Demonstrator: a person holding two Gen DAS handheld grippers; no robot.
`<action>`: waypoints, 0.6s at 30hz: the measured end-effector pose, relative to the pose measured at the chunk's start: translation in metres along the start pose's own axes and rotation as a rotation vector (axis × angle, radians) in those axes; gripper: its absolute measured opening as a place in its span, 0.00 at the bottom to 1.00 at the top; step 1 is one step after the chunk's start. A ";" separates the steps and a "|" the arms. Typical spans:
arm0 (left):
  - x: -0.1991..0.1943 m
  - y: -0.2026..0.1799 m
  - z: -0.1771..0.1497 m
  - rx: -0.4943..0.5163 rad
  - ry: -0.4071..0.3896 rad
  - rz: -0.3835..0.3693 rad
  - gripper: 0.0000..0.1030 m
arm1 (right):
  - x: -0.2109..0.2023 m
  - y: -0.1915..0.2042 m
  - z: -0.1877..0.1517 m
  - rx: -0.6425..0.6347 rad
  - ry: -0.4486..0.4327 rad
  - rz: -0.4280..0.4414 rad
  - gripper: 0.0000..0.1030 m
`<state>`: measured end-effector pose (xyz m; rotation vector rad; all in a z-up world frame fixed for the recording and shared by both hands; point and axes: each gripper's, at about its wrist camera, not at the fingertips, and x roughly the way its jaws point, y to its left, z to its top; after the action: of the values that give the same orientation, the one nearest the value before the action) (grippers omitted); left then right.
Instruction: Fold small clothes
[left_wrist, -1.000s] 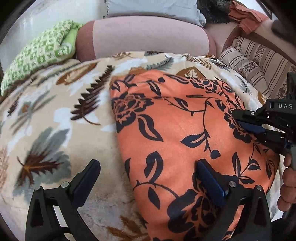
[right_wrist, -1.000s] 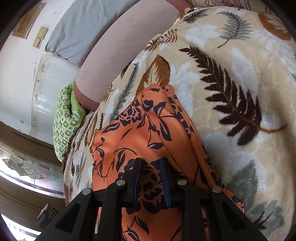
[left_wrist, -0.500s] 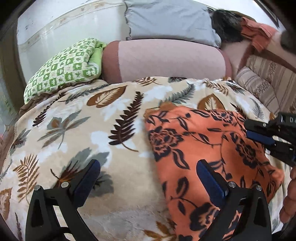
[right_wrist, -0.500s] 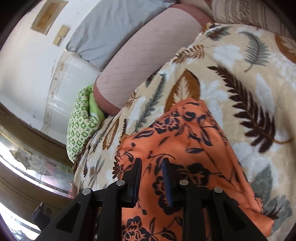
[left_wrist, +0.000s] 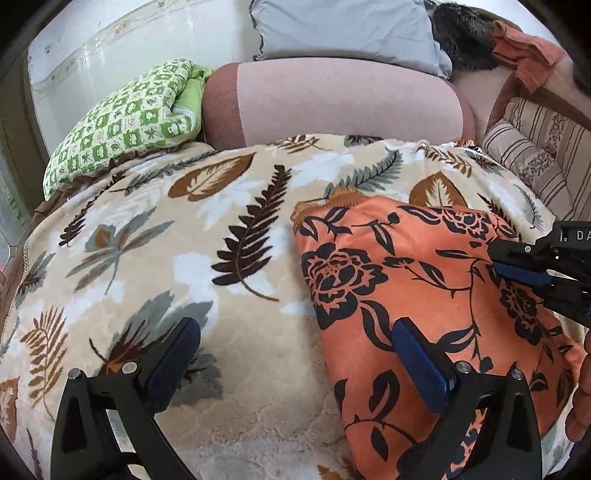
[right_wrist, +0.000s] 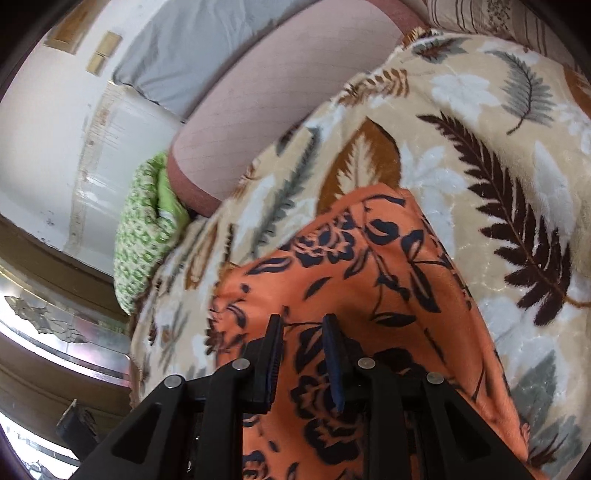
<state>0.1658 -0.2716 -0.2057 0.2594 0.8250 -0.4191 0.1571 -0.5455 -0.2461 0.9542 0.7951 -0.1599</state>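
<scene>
Home bedroom — leaf-print blanket (left_wrist: 221, 258), grey pillow (left_wrist: 343, 29), green checked quilt (left_wrist: 125, 118) by the wall

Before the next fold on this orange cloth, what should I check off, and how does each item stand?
1. Left tool open: ok, fingers wide apart, one over the cloth, one over the blanket.
2. Left tool holding nothing: ok.
3. Right tool open or shut: cannot tell, the gap is narrow.
4. Right tool gripping cloth: cannot tell; cloth shows in the gap, but contact is unclear.
5. Cloth flat on the blanket: ok, its far edge and left side lie smooth.
6. Cloth's near edge: cannot tell, hidden behind the tools.
</scene>
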 end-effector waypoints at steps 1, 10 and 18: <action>0.001 0.000 0.000 -0.002 0.000 0.000 1.00 | 0.002 -0.001 0.001 -0.003 0.004 -0.001 0.24; 0.008 0.000 0.000 -0.014 0.006 -0.006 1.00 | 0.010 -0.003 -0.001 -0.034 0.001 -0.019 0.24; 0.007 0.002 0.000 -0.017 0.011 -0.011 1.00 | 0.004 -0.006 0.000 -0.009 0.017 0.021 0.24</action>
<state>0.1713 -0.2715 -0.2107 0.2416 0.8410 -0.4214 0.1572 -0.5486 -0.2524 0.9563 0.8004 -0.1304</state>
